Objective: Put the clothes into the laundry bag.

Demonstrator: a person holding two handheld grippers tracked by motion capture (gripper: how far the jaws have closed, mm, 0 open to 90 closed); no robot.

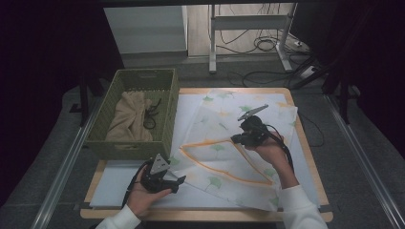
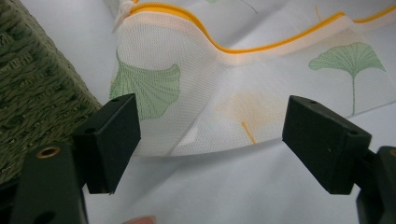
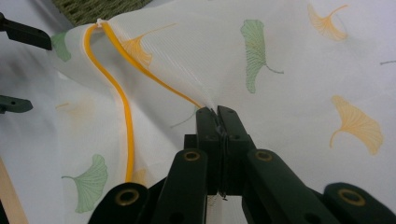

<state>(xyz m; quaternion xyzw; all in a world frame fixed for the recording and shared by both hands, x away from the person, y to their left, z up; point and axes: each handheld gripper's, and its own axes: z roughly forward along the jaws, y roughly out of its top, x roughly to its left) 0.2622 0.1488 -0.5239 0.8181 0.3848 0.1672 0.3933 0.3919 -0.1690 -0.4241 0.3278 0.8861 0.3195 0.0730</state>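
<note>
wicker basket [image 1: 168, 119] sits beside cloth [image 1: 215, 157]; right gripper [image 1: 235, 139] pinches cloth, left gripper [image 1: 180, 180] gapes.

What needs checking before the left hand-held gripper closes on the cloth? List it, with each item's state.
1. Right hand-held gripper pinching the leaf-print cloth at its orange-trimmed edge: ok.
2. Left hand-held gripper jaws open: ok.
3. Cloth between the left jaws: not ok; its corner lies just beyond them.
4. Woven basket clear of the left jaws: ok, it sits beside them, apart.
5. Cloth lying flat: not ok; one fold is raised.
6. Cables clear of the cloth: cannot tell.
</note>
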